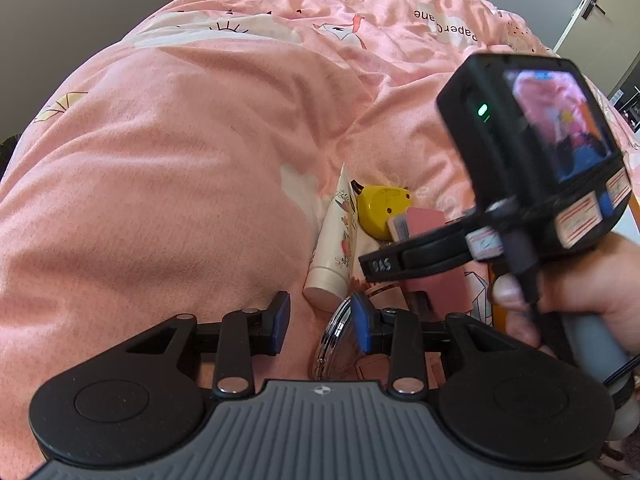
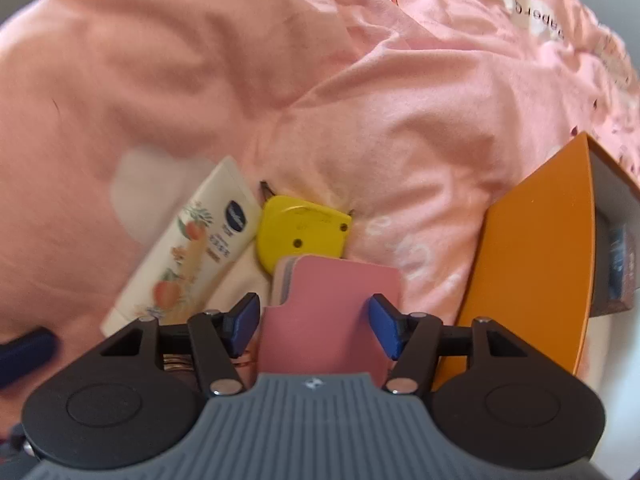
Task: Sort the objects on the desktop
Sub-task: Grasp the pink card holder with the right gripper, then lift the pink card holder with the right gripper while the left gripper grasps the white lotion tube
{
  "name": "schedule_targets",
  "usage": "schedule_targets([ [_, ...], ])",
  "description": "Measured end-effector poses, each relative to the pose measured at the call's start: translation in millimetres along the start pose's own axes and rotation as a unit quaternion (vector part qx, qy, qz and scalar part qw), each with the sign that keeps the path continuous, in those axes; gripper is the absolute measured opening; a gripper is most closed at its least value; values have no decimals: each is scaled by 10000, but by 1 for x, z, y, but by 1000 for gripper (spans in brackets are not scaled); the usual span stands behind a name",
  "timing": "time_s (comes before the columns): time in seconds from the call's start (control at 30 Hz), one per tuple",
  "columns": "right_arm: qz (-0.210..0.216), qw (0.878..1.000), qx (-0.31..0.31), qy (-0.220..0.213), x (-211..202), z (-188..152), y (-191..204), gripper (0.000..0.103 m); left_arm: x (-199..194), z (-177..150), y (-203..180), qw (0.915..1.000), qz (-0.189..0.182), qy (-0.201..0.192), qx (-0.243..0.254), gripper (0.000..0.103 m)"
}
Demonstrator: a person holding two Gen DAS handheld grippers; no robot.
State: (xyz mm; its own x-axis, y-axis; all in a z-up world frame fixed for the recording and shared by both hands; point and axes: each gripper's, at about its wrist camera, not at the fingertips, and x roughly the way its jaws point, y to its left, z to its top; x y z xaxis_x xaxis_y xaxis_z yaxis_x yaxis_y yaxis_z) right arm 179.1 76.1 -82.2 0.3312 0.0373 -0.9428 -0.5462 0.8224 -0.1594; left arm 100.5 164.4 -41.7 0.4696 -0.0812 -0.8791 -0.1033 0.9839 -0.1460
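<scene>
Lying on a pink quilt (image 2: 360,92), the sorting things sit in a small cluster: a cream tube (image 2: 188,256) printed with peaches, a yellow case (image 2: 300,232) just beside it, and a pink notepad (image 2: 332,320) overlapping the case's near edge. The notepad is a flat salmon block with a stepped corner and a stack of page edges showing on its left side.

The right gripper (image 2: 314,322) has its blue fingers (image 2: 244,320) apart on either side of the notepad; the right pad looks to touch the cover, the left seems just clear, though blur makes this uncertain. The left gripper (image 1: 320,326) is also apart, holding nothing, its right finger close against a round chrome object (image 1: 336,340) that may be a mirror.

Only the right wrist view shows an orange box (image 2: 532,272) at the right. Only the left wrist view shows the right gripper's camera body and the hand (image 1: 580,288) gripping its handle, above the notepad (image 1: 426,218)
</scene>
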Motion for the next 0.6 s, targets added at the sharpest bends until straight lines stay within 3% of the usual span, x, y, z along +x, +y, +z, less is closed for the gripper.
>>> schedule_targets([
  [0.13,-272,9995,-177,-40,8,-5,4,65,1,-1,1,10000,-31,-2,-23,39],
  [0.6,665,9975,246,-58,-38,-16,-45,28,-5,4,-7,9997,22,-144,180,39],
])
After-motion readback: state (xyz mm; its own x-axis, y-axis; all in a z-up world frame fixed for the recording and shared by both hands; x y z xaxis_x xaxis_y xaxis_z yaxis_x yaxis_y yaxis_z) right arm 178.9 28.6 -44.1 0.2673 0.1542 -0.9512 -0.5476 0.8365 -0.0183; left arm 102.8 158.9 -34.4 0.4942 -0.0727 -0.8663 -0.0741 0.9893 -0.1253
